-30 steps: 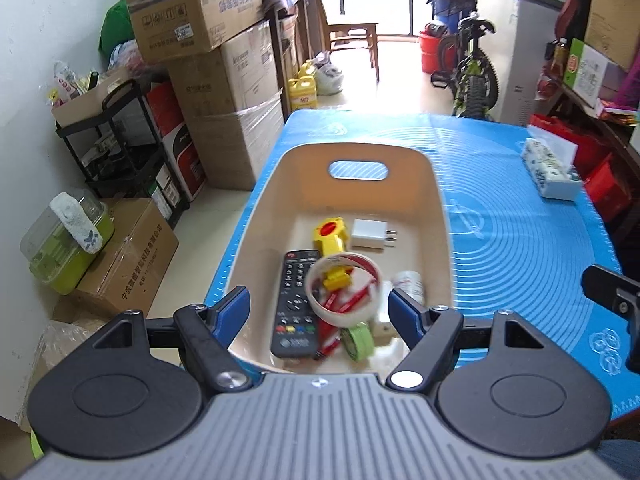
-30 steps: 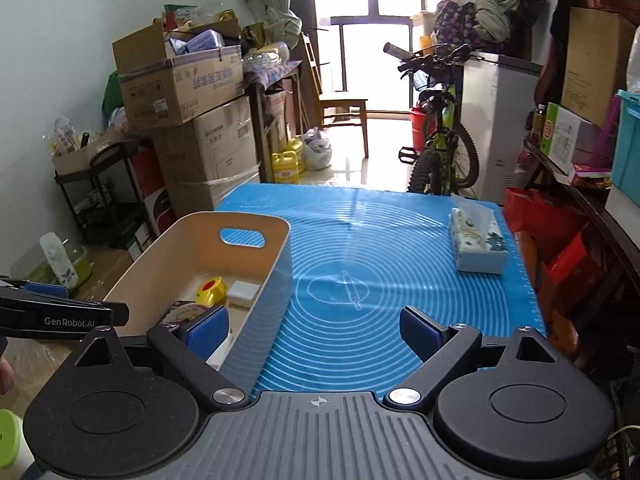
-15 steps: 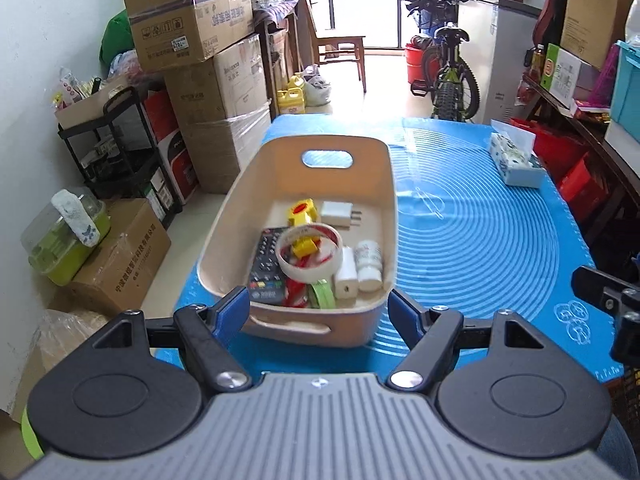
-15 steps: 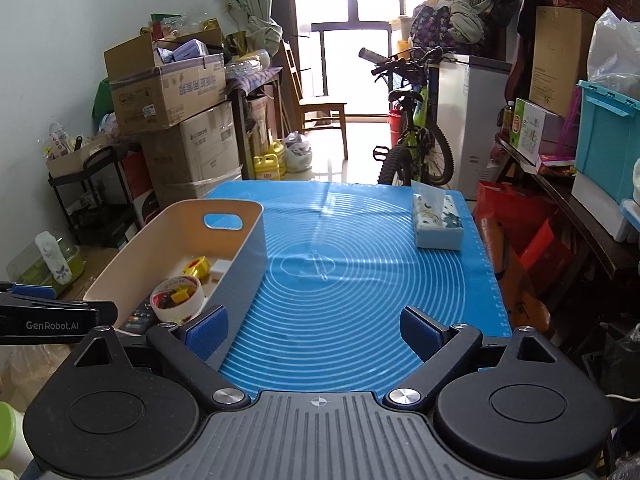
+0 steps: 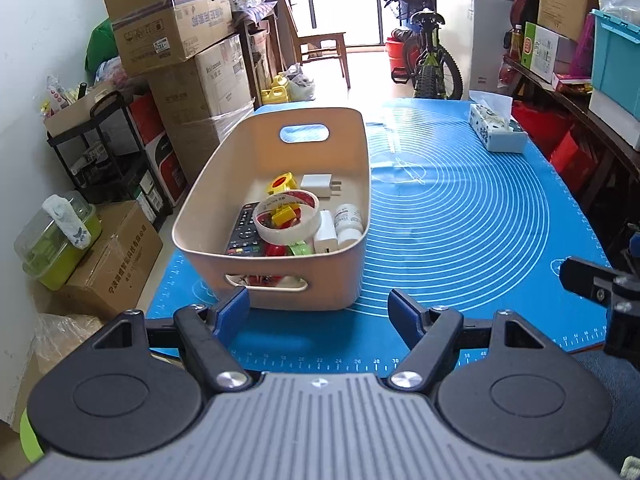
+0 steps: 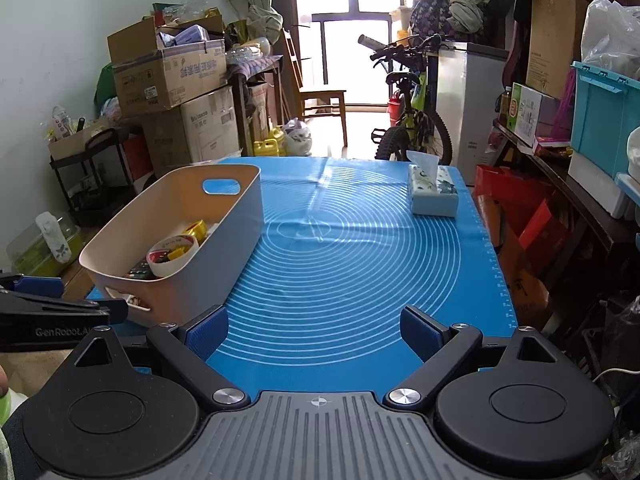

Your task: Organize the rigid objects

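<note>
A cluttered storeroom with stacked cardboard boxes [image 5: 176, 24] along the left wall, a bicycle [image 5: 430, 60] by the bright doorway and shelves on the right surrounds a counter covered by a blue mat [image 5: 460, 216] printed with white rings. A tissue box [image 5: 496, 128] sits at the mat's far right corner, well apart from everything else.

On the left part of the mat stands a beige bin [image 5: 280, 140] with a handle slot in each end wall. Inside it lie a black remote control [image 5: 244, 236] against the left side, a white tape roll [image 5: 288, 216] leaning over yellow and red pieces, a white charger plug [image 5: 316, 186] toward the far end, a yellow tape measure [image 5: 282, 184] beside it, a small white bottle [image 5: 348, 222] by the right wall and a green tape roll [image 5: 300, 249] near the front wall.

The left gripper [image 5: 320, 312] hangs just in front of the bin's near end wall, its blue-padded fingers [image 5: 232, 312] spread wide with nothing between them; the bin lies ahead of the gap, apart from both pads. The right gripper [image 6: 316, 332] is over the bare mat to the right of the bin, its fingers [image 6: 420, 330] also spread wide and empty; from its view the bin [image 6: 224, 240] sits ahead and to the left, beyond the left pad.
</note>
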Demonstrator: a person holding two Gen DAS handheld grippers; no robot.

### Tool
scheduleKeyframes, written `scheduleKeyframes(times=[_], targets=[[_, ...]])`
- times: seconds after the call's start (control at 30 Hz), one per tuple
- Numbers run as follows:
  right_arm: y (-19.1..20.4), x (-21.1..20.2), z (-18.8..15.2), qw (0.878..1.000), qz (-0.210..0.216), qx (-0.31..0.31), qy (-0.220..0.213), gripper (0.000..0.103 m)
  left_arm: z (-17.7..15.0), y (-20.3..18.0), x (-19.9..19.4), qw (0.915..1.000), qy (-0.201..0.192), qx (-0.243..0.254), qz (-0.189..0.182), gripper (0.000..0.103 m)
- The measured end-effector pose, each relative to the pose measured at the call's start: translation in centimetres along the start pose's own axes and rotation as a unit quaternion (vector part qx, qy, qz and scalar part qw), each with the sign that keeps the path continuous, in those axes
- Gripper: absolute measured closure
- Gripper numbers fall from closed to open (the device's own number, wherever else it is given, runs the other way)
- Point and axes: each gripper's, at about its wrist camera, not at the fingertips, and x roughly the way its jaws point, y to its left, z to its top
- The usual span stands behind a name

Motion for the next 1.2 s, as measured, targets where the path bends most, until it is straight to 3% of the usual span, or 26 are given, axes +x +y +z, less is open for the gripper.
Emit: scheduleKeyframes(times=[0.4, 1.2], targets=[[0.3, 0.1, -1.9, 1.0, -0.004, 0.002, -0.002, 0.011, -1.8, -0.9, 0.7, 0.9998, -0.008, 0.013, -0.015, 0.027], [0.9, 0.3, -2.2, 1.0, -0.012, -0.014, 0.002, 0.011, -2.2, -0.5, 1.2, 0.9995, -0.005, 0.005, -0.031, 0.027]])
